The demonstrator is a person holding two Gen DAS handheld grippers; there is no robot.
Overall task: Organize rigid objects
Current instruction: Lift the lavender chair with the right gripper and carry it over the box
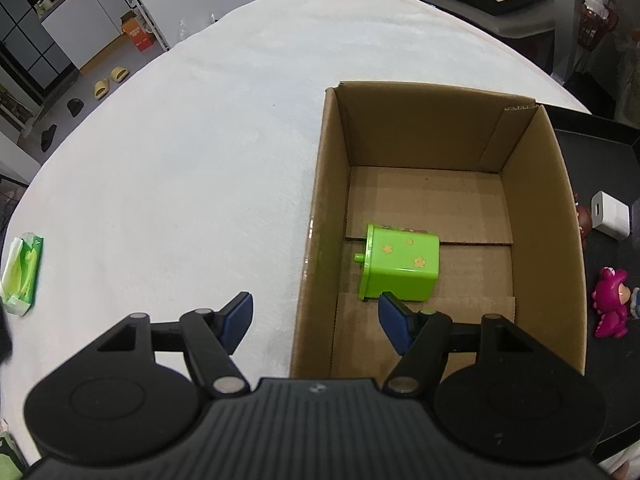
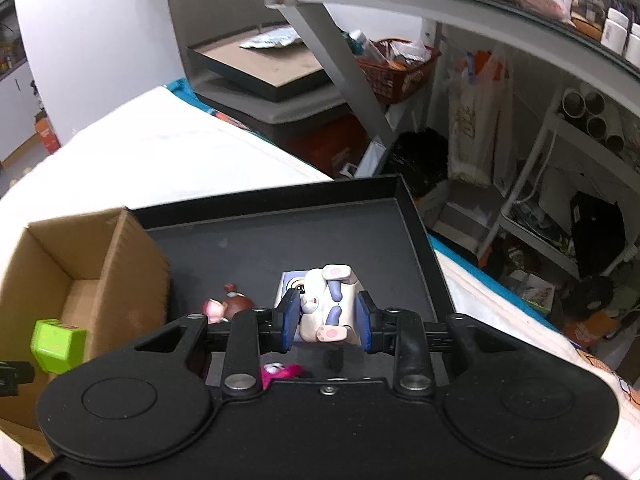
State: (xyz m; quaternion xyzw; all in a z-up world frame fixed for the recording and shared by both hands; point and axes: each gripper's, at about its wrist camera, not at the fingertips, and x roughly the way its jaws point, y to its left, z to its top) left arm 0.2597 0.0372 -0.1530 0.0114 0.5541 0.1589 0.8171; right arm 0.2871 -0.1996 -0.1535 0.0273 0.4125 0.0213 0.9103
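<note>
done so far: just the green toy bin (image 1: 400,266) lying in the cardboard box (image 1: 320,216) | right gripper (image 2: 328,317) clenched on bunny figure (image 2: 326,304), above black tray (image 2: 280,204) | left gripper (image 1: 316,316) released, empty, over box's near edge | left to go: pink figure (image 1: 610,306), brown figure (image 2: 234,304), white cube (image 1: 610,216) on tray

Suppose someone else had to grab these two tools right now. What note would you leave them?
Left gripper: open, empty, over the near edge of the cardboard box.
Right gripper: shut on a white bunny figure above the black tray.
Done: green toy bin lies on its side in the box.
Left: box the bunny, then the pink figure, brown figure and white charger on the tray.
</note>
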